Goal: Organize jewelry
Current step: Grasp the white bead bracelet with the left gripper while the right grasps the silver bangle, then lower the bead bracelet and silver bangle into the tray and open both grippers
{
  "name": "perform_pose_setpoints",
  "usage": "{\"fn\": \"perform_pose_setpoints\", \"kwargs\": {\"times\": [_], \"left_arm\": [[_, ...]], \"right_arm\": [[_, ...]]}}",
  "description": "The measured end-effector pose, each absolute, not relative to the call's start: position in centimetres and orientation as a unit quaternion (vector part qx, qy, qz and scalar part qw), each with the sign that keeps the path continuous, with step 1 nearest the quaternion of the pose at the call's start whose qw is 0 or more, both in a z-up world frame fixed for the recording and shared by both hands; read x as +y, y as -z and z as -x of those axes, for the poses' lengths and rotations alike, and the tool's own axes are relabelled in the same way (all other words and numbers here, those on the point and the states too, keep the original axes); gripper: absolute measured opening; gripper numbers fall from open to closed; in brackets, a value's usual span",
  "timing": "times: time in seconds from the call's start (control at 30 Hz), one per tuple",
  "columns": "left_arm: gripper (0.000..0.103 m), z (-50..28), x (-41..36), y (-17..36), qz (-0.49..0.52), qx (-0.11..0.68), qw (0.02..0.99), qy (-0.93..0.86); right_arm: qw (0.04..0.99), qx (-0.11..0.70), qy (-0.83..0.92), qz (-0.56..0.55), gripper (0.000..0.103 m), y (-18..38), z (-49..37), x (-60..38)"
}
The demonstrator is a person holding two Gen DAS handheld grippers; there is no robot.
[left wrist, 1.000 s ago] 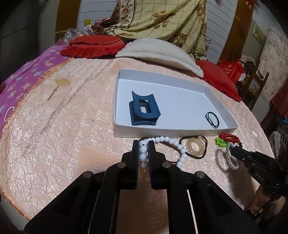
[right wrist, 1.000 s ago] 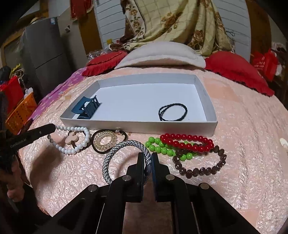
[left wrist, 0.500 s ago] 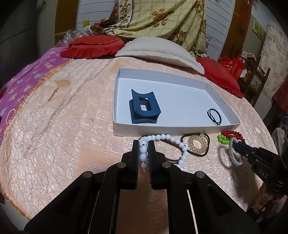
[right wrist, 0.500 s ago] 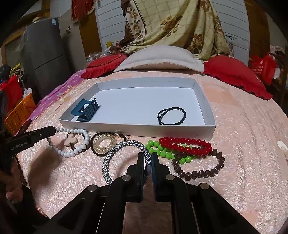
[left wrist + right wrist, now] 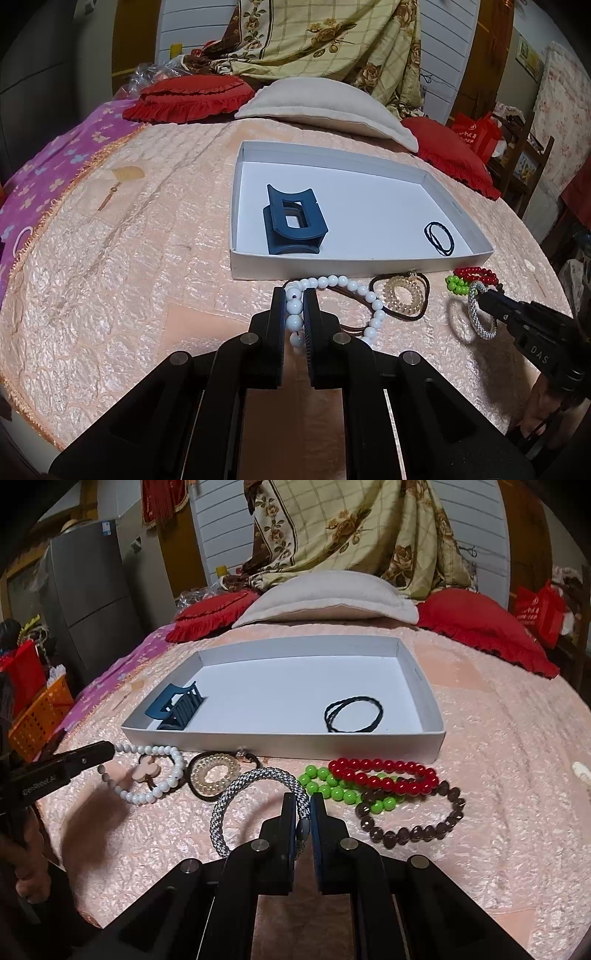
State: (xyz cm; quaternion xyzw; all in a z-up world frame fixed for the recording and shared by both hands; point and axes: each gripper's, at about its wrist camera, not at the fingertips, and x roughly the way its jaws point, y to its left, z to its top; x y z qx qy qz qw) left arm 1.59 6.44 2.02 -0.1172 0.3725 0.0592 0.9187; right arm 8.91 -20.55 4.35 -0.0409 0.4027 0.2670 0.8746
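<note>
My left gripper (image 5: 294,295) is shut on the white bead bracelet (image 5: 347,286), which lies just in front of the white tray (image 5: 332,263). My right gripper (image 5: 303,801) is shut on the silver-grey woven bangle (image 5: 255,777); in the left wrist view that bangle (image 5: 476,314) hangs lifted off the bedspread at the right. Inside the tray lie a blue hair claw clip (image 5: 293,225) and a thin black hair tie (image 5: 352,714). On the bedspread before the tray rest a clear spiral hair tie (image 5: 216,771), green beads (image 5: 328,786), red beads (image 5: 384,773) and a brown bead bracelet (image 5: 413,819).
Red cushions (image 5: 192,98) and a beige pillow (image 5: 325,107) line the far side of the pink bedspread. An orange basket (image 5: 40,716) and a grey cabinet (image 5: 88,602) stand off the left edge. A person's hand (image 5: 26,864) holds the left tool.
The silver-grey bangle has risen off the bedspread in the right gripper. The left gripper still grips the white beads in the same place.
</note>
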Motion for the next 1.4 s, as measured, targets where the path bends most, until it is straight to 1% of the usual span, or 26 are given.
{"fn": "perform_pose_setpoints", "kwargs": {"times": [1.07, 1.17, 1.4], "left_arm": [[0.008, -1.7, 5.6, -2.0, 0.099, 0.377, 0.919, -0.060], [0.008, -1.5, 5.2, -2.9, 0.097, 0.368, 0.923, -0.051], [0.008, -2.7, 4.0, -7.0, 0.103, 0.337, 0.936, -0.021]], "right_arm": [[0.881, 0.394, -0.261, 0.038, 0.007, -5.0, -8.8, -20.7], [0.883, 0.387, -0.263, 0.030, 0.007, -5.9, -8.6, -21.0], [0.892, 0.372, -0.257, 0.014, 0.007, -8.2, -8.9, -21.6]]}}
